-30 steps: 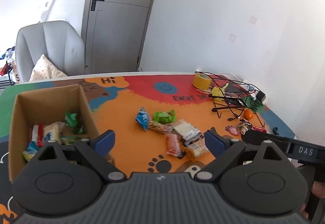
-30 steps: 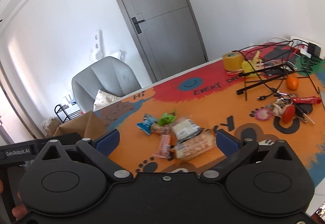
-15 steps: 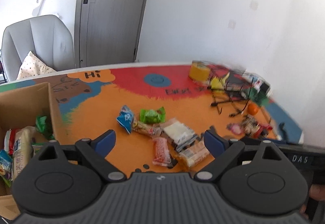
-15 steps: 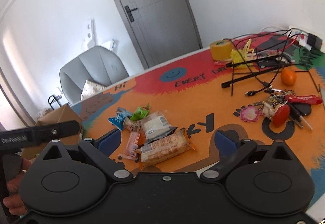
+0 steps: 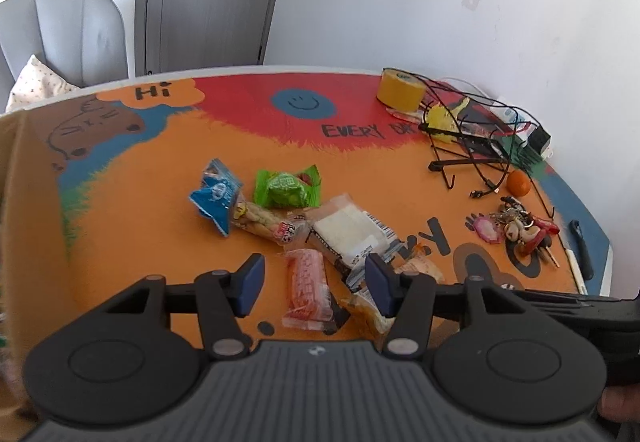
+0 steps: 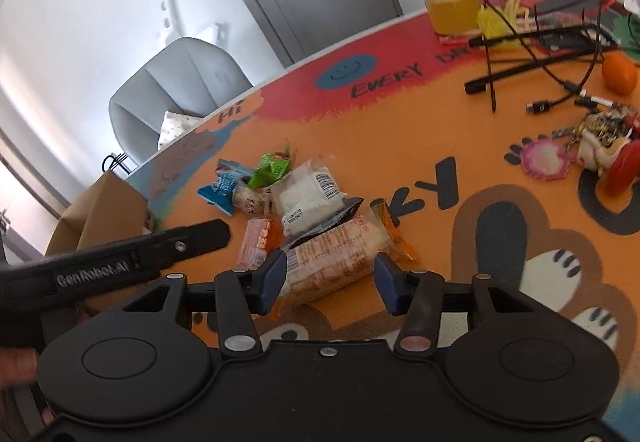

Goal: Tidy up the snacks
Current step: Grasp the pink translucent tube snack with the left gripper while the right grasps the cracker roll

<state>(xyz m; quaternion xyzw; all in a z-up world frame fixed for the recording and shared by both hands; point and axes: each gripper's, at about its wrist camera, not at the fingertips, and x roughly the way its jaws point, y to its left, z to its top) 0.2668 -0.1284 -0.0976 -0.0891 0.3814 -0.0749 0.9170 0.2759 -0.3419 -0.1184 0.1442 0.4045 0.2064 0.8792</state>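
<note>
A heap of snack packets lies on the orange table mat. In the left wrist view my left gripper (image 5: 312,284) is open, its fingers on either side of a pink-red packet (image 5: 306,288). Beyond lie a white packet (image 5: 348,234), a green packet (image 5: 286,189), a blue packet (image 5: 216,195) and a beige bar (image 5: 264,219). In the right wrist view my right gripper (image 6: 328,278) is open around a long orange cracker packet (image 6: 332,258), not closed on it. The cardboard box (image 5: 28,201) stands at the left.
A yellow tape roll (image 5: 400,91), a black wire stand with cables (image 5: 472,145), an orange fruit (image 5: 519,182) and a bunch of keys (image 5: 516,230) crowd the table's right side. A grey chair (image 6: 180,81) stands behind the table. The left gripper's body (image 6: 120,258) shows in the right wrist view.
Both grippers have moved forward and down onto the snack heap. The left one swung right, away from the box. Both jaws have narrowed but stay open.
</note>
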